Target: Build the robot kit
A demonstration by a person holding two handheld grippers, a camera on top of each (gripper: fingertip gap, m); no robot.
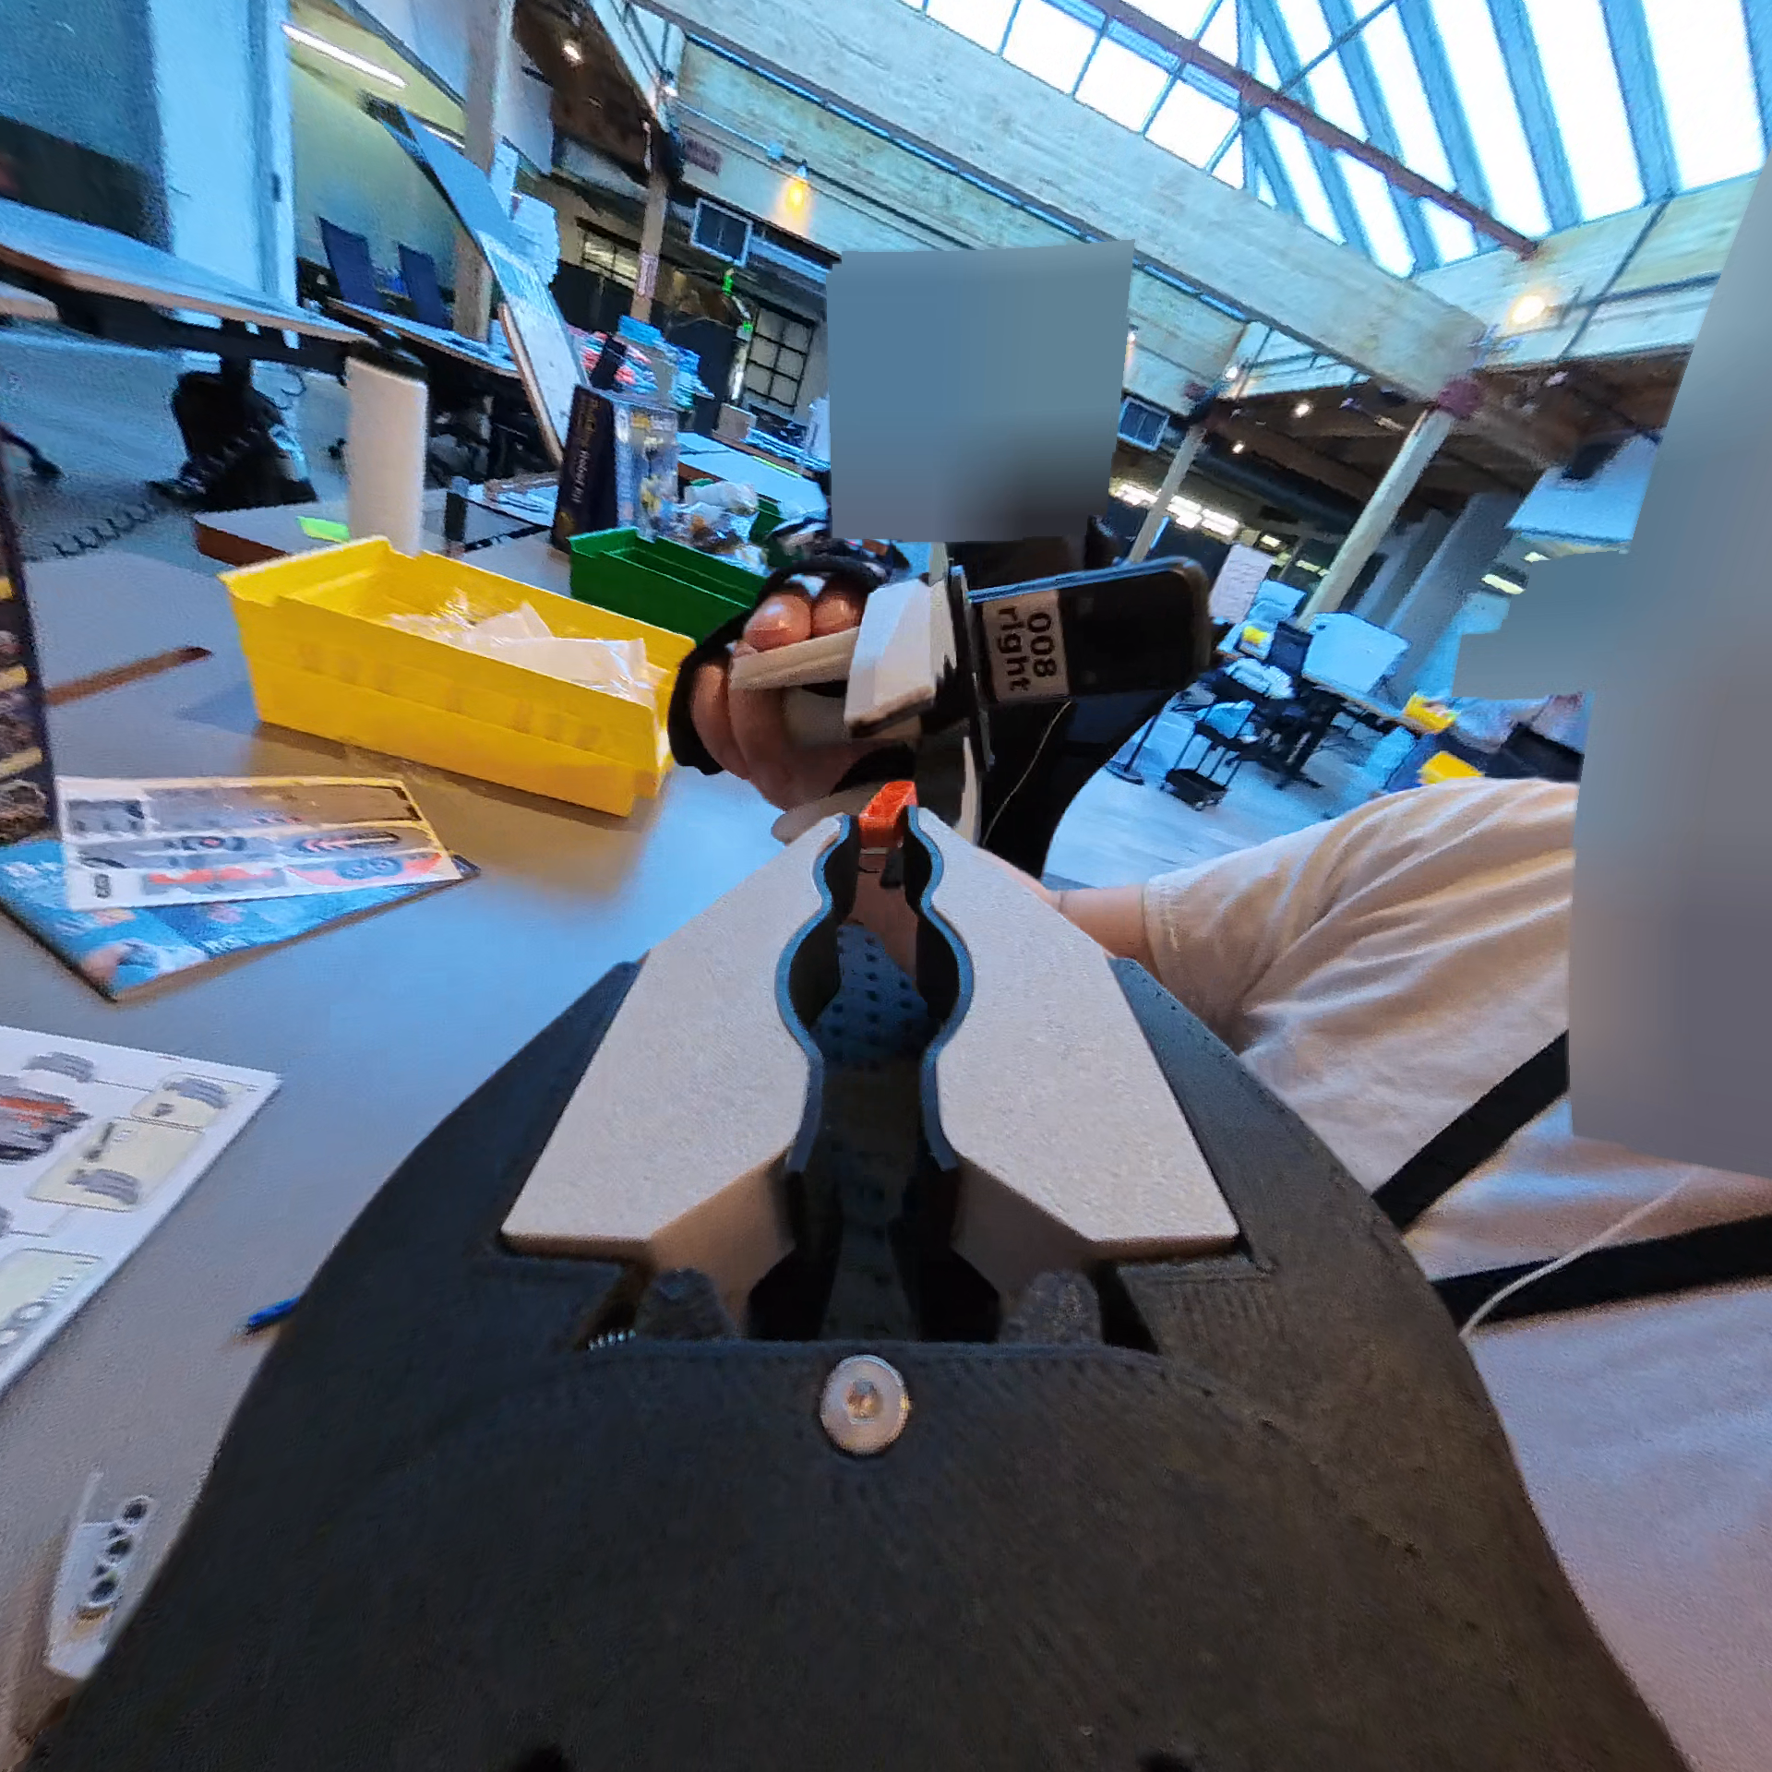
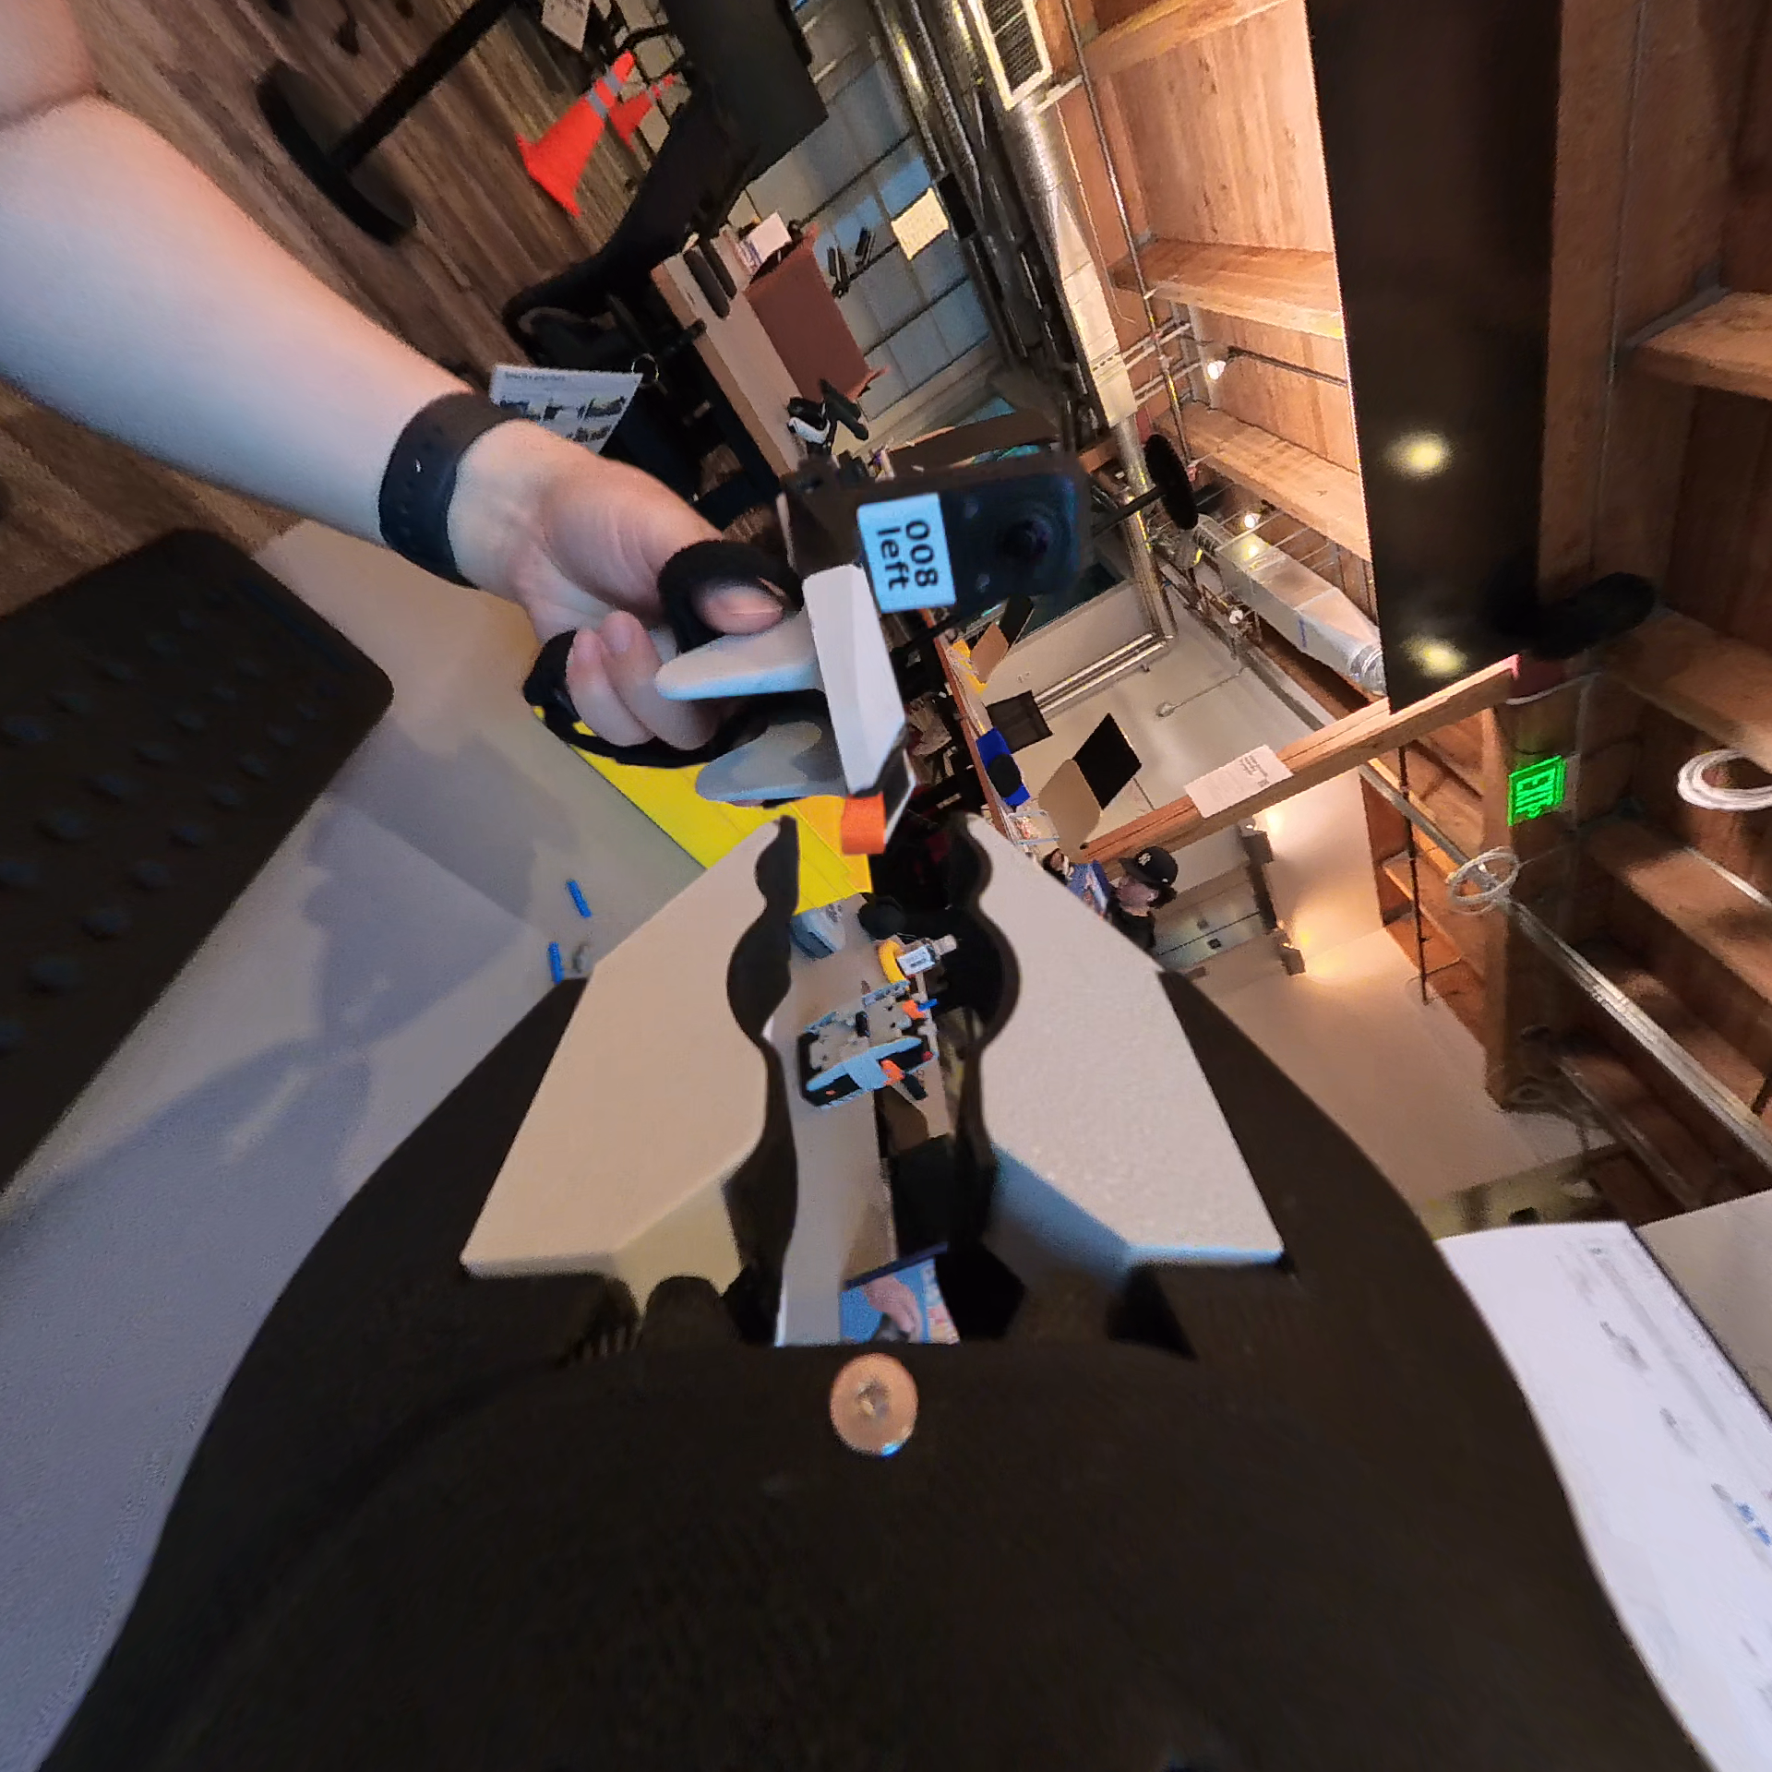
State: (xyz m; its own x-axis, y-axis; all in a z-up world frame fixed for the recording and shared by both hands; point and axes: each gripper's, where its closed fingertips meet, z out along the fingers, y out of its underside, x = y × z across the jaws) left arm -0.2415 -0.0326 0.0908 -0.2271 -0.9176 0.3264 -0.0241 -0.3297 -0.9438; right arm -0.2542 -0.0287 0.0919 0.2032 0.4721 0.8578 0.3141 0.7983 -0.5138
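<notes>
My left gripper point(image 1: 882, 827) is shut on a small orange brick piece point(image 1: 886, 807), which sticks out past its fingertips, and holds it above the grey table point(image 1: 431, 1007). The right gripper point(image 1: 959, 796), held in a hand, hangs just beyond with its fingers pointing down beside the orange piece. In the right wrist view my right gripper point(image 2: 874, 836) is open. The orange piece point(image 2: 863, 827) sits at the gap between its tips, still held by the left gripper point(image 2: 877, 801). I cannot tell if the right fingers touch it.
A yellow bin point(image 1: 451, 690) with clear bags and a green bin point(image 1: 662, 575) stand behind. Instruction booklets point(image 1: 249, 853) and a sheet point(image 1: 105, 1141) lie at left. A partly built brick model point(image 2: 863, 1055), blue pins point(image 2: 575, 897) and a black mat point(image 2: 144, 767) are on the table. My two grippers' fingertips are within a few centimetres of each other.
</notes>
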